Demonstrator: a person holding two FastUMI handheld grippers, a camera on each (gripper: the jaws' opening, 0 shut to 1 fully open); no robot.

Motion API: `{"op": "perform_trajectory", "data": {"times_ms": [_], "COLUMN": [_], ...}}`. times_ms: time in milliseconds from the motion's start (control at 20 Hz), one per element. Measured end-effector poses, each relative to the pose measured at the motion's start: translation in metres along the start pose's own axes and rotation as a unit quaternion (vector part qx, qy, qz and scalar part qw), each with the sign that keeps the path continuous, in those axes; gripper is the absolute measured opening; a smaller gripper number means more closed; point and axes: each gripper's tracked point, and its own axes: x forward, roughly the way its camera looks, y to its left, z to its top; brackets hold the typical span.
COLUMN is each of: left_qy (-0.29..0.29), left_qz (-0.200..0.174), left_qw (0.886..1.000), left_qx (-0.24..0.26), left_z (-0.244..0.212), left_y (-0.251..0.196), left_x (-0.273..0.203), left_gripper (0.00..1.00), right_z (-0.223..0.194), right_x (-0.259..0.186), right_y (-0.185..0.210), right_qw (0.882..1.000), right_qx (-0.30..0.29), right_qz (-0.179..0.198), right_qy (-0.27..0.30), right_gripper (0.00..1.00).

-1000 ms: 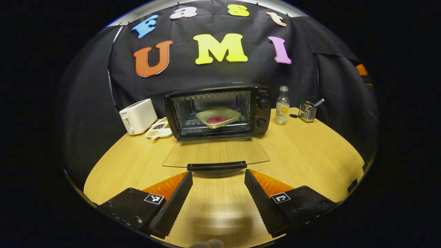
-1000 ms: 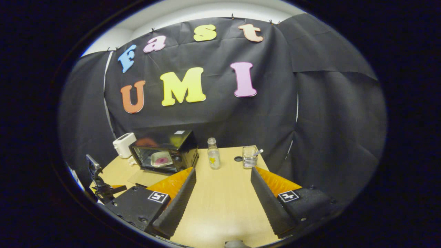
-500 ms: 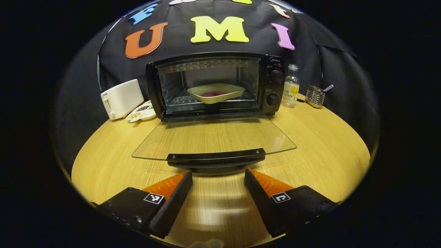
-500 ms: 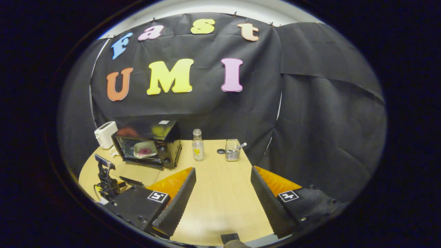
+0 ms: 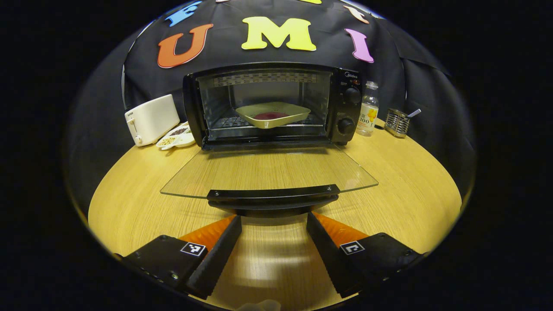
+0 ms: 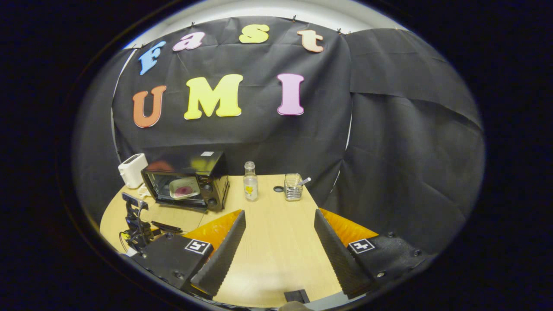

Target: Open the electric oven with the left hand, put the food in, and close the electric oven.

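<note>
left tongs (image 5: 274, 224) sit low over the counter (image 5: 406, 198), fingers spread apart with nothing between them, tips just short of the door handle (image 5: 273, 193). that handle runs along the front edge of the glass door (image 5: 268, 170), which lies folded down flat, level above the wood. behind it, the electric oven (image 5: 272, 103) stands open, and there on the wire rack sits the tray (image 5: 273, 115), pale and shallow, with the dark reddish food (image 5: 270, 115) in its middle. two knobs are stacked on the oven's right panel. to the oven's left, a small divided dish (image 5: 176, 138) of grains or seeds, then the white toaster (image 5: 151, 119). on the other side, a clear bottle (image 5: 367, 110) just beside the oven, and farther right a wire holder (image 5: 396, 122) with a utensil poking out.

over in the right gripper view, the right tongs (image 6: 279, 220) hang higher above the counter, well off to the oven's right, fingers apart, holding nothing. near the left edge of that view the left tongs' rig (image 6: 137, 222) shows in front of the lowered door. beyond, the oven (image 6: 188, 180) with tray inside, bottle (image 6: 249, 182), a small dark disc (image 6: 278, 189) and the holder (image 6: 293, 187) toward the back.
</note>
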Motion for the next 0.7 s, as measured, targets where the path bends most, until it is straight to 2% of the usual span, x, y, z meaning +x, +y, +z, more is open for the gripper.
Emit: {"op": "perform_trajectory", "data": {"times_ms": [250, 700], "left_qy": [-0.020, -0.087], "left_qz": [0.001, -0.014], "left_qw": [1.000, 0.996], "left_qx": [-0.001, -0.003], "left_z": [0.033, 0.120], "left_y": [0.002, 0.008], "left_x": [-0.009, -0.024], "left_gripper": [0.97, 0.97], "right_z": [-0.001, -0.022], "right_x": [0.000, 0.000], "right_y": [0.007, -0.005], "right_qw": [1.000, 0.999], "right_qx": [0.009, 0.048], "right_qz": [0.006, -0.006], "right_qy": [-0.004, 0.004], "right_gripper": [1.00, 1.00]}}
